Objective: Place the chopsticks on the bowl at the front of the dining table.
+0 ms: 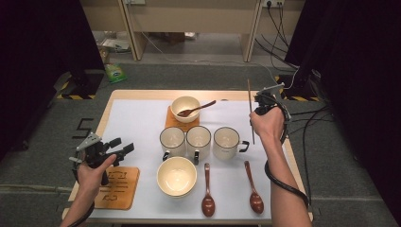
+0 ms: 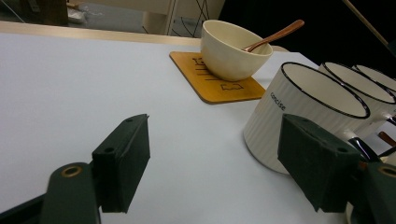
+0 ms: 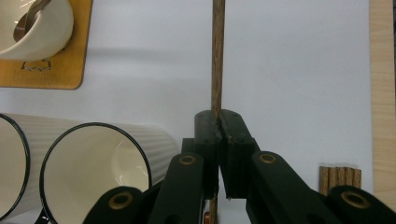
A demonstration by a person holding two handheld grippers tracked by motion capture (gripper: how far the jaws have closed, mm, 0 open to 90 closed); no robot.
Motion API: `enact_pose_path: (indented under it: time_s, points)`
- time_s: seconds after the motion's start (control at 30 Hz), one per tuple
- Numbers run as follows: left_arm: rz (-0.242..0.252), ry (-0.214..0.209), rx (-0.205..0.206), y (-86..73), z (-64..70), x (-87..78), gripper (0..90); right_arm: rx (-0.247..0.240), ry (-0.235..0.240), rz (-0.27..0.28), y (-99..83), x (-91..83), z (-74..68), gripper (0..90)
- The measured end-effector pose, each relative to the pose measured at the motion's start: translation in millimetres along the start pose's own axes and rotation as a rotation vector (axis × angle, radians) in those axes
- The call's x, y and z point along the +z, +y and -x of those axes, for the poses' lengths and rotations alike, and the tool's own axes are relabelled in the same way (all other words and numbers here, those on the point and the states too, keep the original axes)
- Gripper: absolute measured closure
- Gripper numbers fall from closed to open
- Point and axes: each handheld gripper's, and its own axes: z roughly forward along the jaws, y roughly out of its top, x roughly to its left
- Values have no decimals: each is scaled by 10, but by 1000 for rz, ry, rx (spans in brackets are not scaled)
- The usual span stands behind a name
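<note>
My right gripper (image 1: 261, 101) (image 3: 218, 122) is shut on a thin wooden chopstick (image 1: 249, 92) (image 3: 217, 56) and holds it above the table's right side, beside the right-hand mug (image 1: 226, 142). Three white mugs stand in a row; the left one (image 2: 303, 112) is just right of my left gripper's jaws. My left gripper (image 1: 122, 144) (image 2: 215, 163) is open and empty over the white mat at the left. At the far centre a cream bowl (image 1: 185, 108) (image 2: 233, 49) holding a brown spoon (image 2: 275, 35) sits on a wooden coaster (image 2: 215, 84).
A second cream bowl (image 1: 176, 176) stands at the front centre, with two brown spoons (image 1: 208, 196) (image 1: 253, 189) lying to its right. Another wooden coaster (image 1: 120, 188) lies at the front left. Several chopstick ends (image 3: 340, 179) show near the table's wooden edge (image 3: 383, 93).
</note>
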Motion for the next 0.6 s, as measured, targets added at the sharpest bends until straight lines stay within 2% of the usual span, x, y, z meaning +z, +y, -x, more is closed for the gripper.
enact_pose_path:
  time_s: [0.6]
  points:
    - [1,1,-1,2,-4,-4,246,0,4,11,46,13,-32,863]
